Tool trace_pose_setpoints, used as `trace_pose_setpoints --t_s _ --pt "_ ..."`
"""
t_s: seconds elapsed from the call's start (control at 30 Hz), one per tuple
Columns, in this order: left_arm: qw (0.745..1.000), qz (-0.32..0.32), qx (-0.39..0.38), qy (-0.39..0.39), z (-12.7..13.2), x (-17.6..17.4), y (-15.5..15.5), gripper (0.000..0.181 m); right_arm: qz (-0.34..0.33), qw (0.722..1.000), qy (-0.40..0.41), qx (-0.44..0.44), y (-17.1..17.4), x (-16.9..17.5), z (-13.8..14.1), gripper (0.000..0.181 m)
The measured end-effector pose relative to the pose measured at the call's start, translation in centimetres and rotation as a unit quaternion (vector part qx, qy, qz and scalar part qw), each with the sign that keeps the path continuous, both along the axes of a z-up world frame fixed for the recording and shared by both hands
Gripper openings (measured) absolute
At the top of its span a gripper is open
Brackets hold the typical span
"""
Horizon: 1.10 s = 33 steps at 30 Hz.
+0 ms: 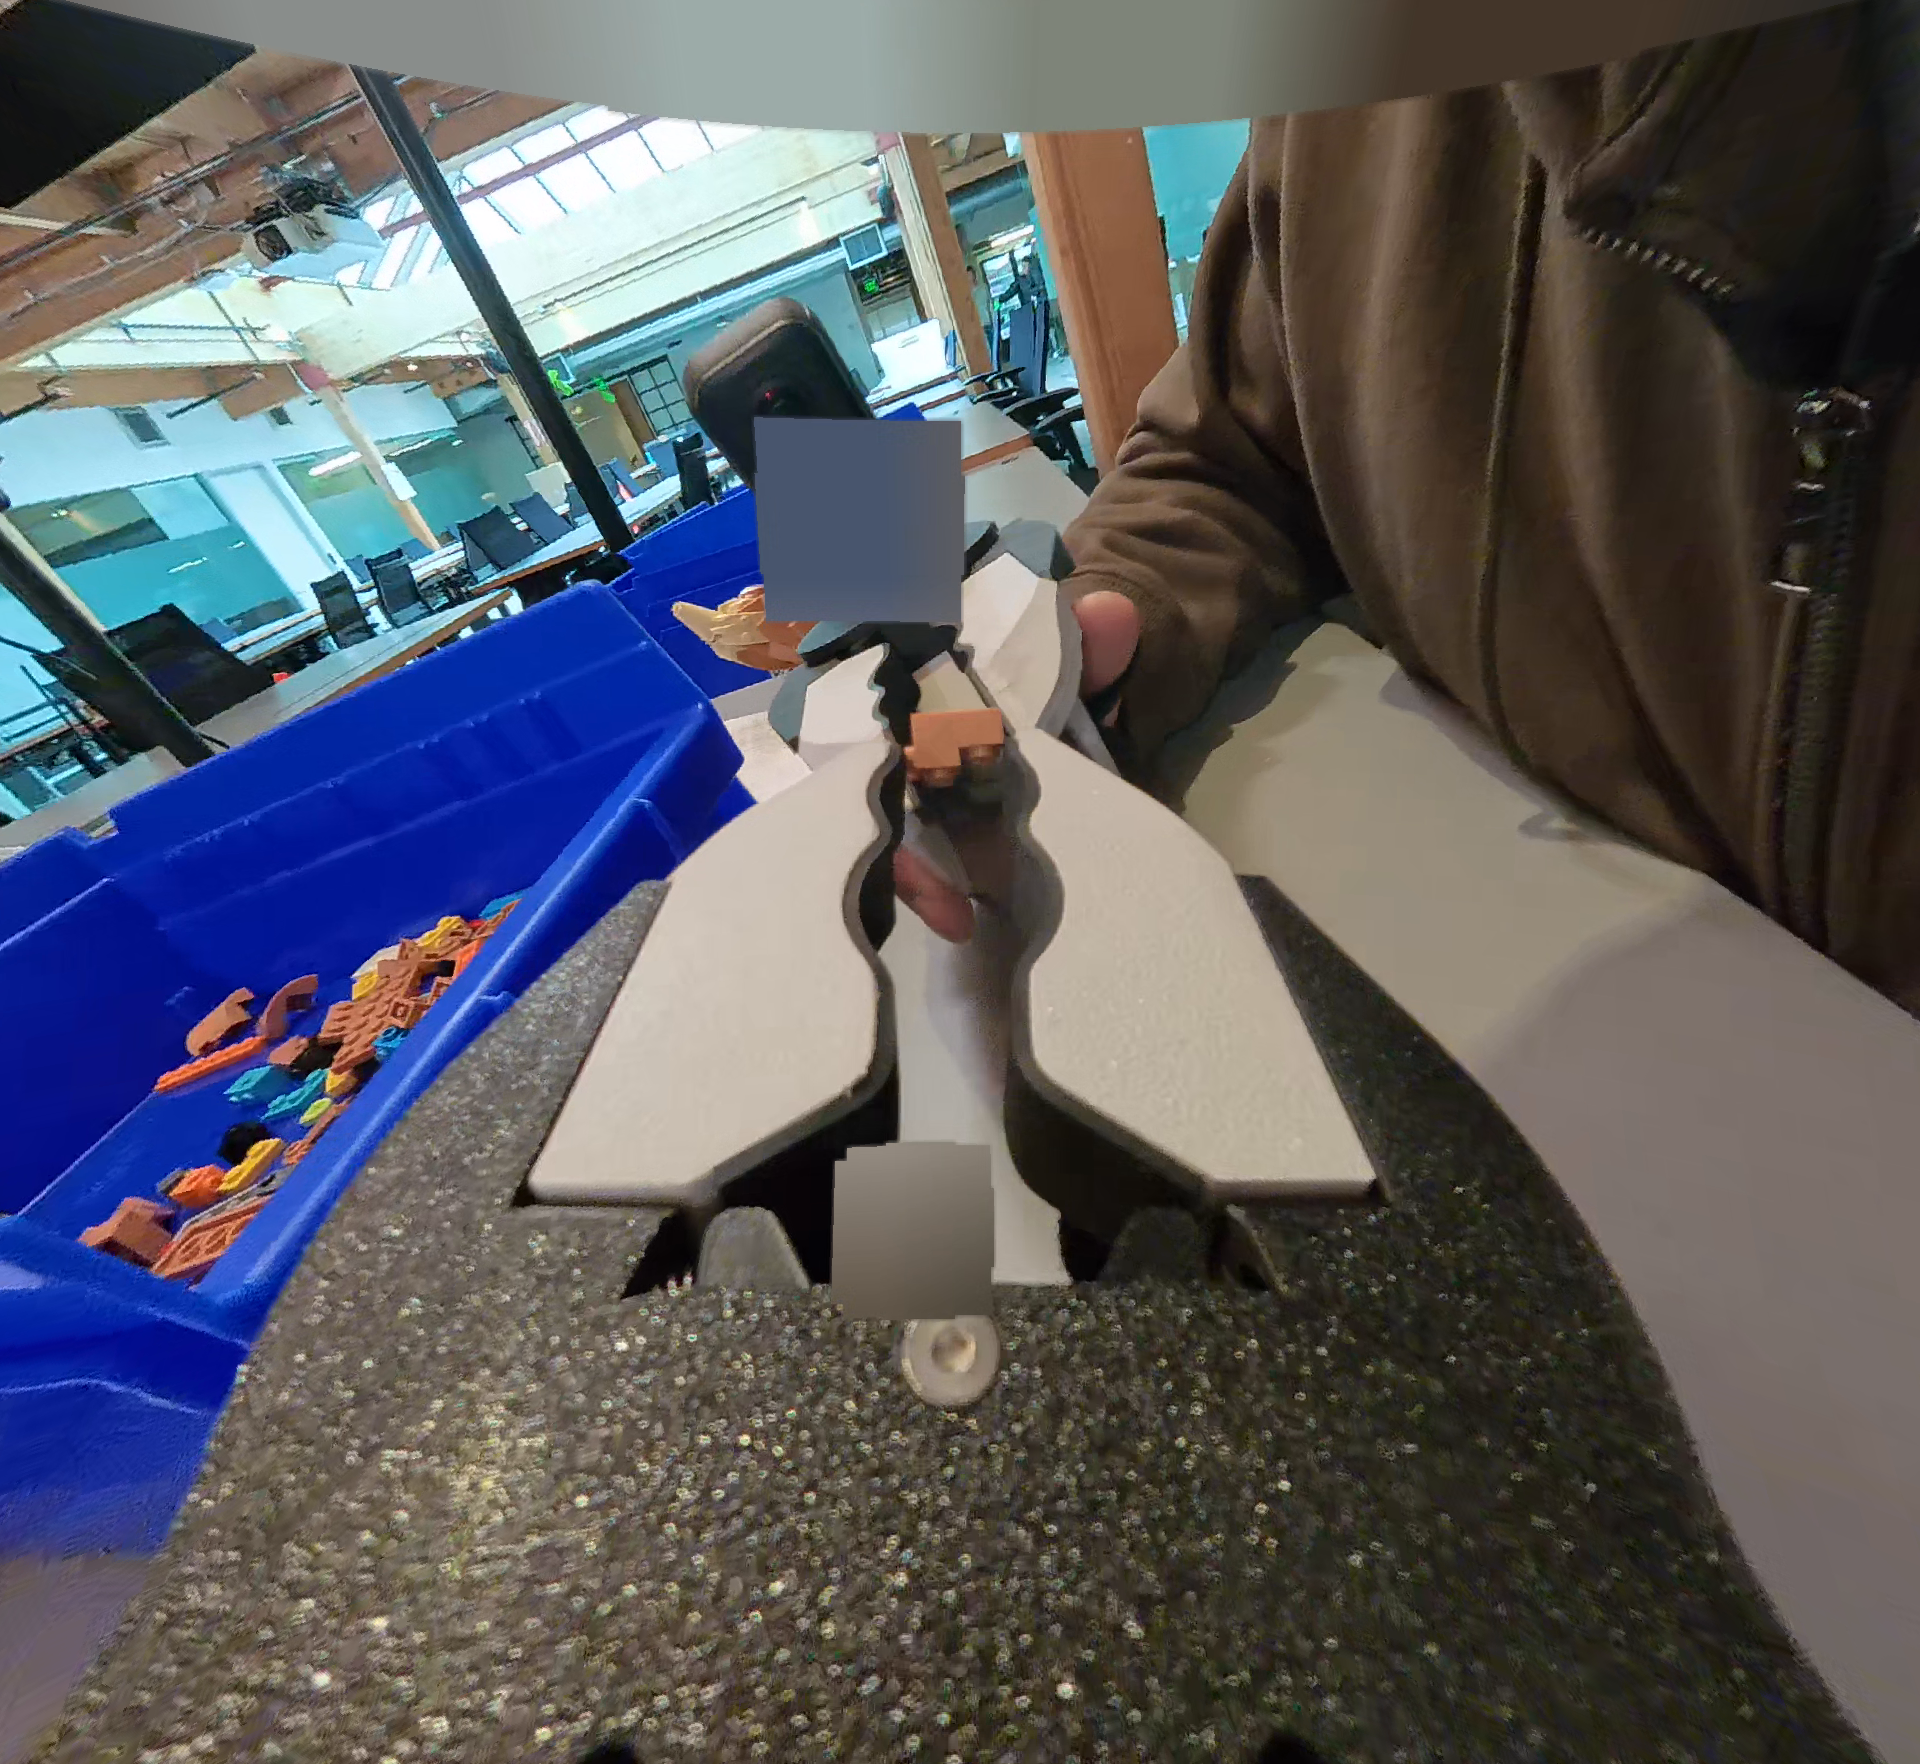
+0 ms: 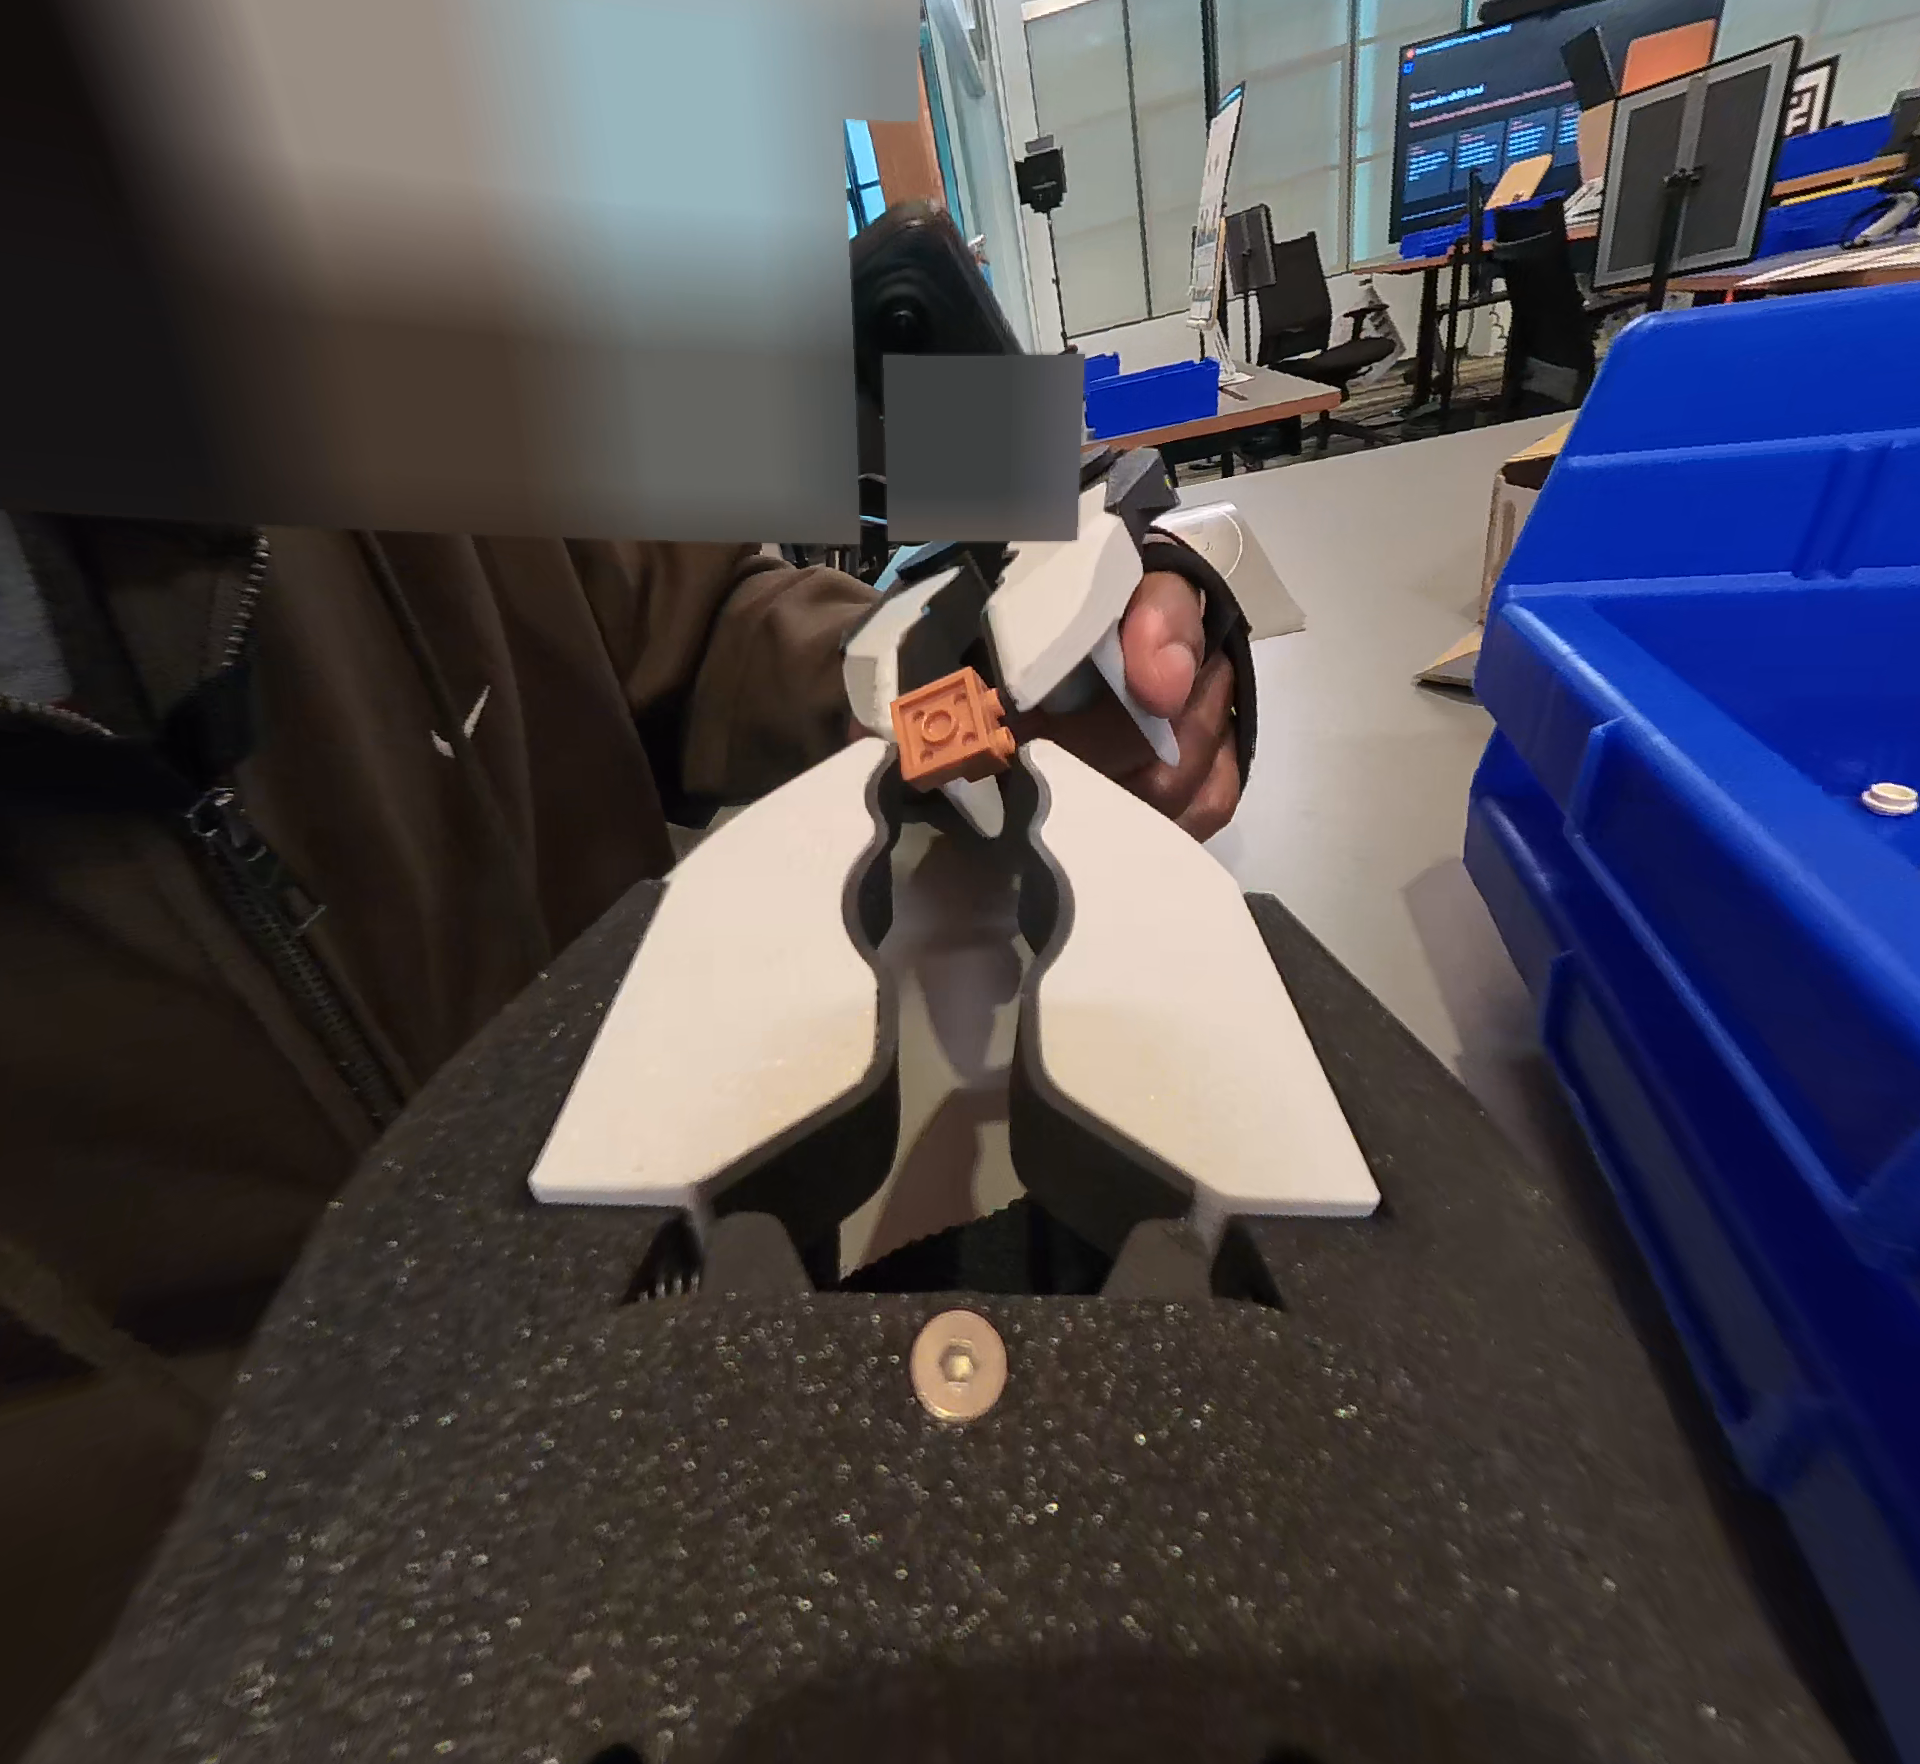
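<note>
A small orange-brown brick [image 1: 951, 735] is held in the air between the two grippers, which face each other tip to tip. My left gripper [image 1: 956, 760] has its fingertips closed on the brick's sides. My right gripper [image 2: 954, 760] has its tips pressed against the same brick [image 2: 945, 732], whose hollow underside faces the right wrist camera. The right gripper shows farther off in the left wrist view [image 1: 902, 727], and the left gripper in the right wrist view [image 2: 940, 680], each held by a hand [image 2: 1174, 675]. Both are above a grey table [image 1: 1507, 883].
A blue bin [image 1: 312, 831] with several loose orange, teal and yellow bricks [image 1: 343, 1018] sits to the left of the left gripper. Stacked blue bins [image 2: 1714, 727] stand to the right of the right gripper. A person in a brown jacket [image 1: 1558, 467] is close behind. A tan brick model [image 1: 732, 634] sits beyond the bins. The grippers are tip to tip, or close to it.
</note>
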<state>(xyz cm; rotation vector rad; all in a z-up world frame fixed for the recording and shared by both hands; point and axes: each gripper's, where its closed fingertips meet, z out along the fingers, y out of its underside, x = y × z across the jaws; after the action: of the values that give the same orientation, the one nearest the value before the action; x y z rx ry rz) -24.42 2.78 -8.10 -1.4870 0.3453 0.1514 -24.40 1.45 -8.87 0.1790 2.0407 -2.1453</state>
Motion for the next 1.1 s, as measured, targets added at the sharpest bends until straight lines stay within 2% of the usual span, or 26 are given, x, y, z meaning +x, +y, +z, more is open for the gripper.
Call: trace_pose_setpoints --t_s 0.4,0.53,0.6,0.7,0.87,1.0,1.1 --pt "0.999 -0.028 -0.014 -0.043 0.0 0.4 0.0 0.017 0.008 1.000 0.010 0.011 -0.2 0.4 -0.4 0.020" --pt "0.999 0.029 -0.030 -0.013 -0.1 -1.0 0.1 0.018 -0.015 1.000 -0.020 0.017 0.0 -0.8 -0.6 0.020" --pt "0.997 0.071 -0.036 0.023 -0.2 -2.0 -0.1 0.017 -0.018 0.998 -0.050 0.017 0.1 -1.4 -0.7 0.025" --pt "0.981 0.135 -0.051 0.126 -0.3 -3.0 -0.3 0.017 -0.032 0.995 -0.088 0.022 0.2 -2.3 -0.9 0.029" --pt "0.919 0.214 -0.097 0.317 -1.3 -3.7 0.0 0.017 -0.085 0.988 -0.121 0.044 0.5 -3.8 -1.7 0.028" --pt "0.885 0.237 -0.128 0.381 -2.0 -4.3 0.1 0.018 -0.090 0.987 -0.130 0.038 0.5 -3.9 -1.4 0.027" --pt "0.872 0.234 -0.139 0.407 -2.6 -4.1 0.4 0.018 -0.103 0.986 -0.123 0.048 0.5 -4.0 -1.6 0.027"
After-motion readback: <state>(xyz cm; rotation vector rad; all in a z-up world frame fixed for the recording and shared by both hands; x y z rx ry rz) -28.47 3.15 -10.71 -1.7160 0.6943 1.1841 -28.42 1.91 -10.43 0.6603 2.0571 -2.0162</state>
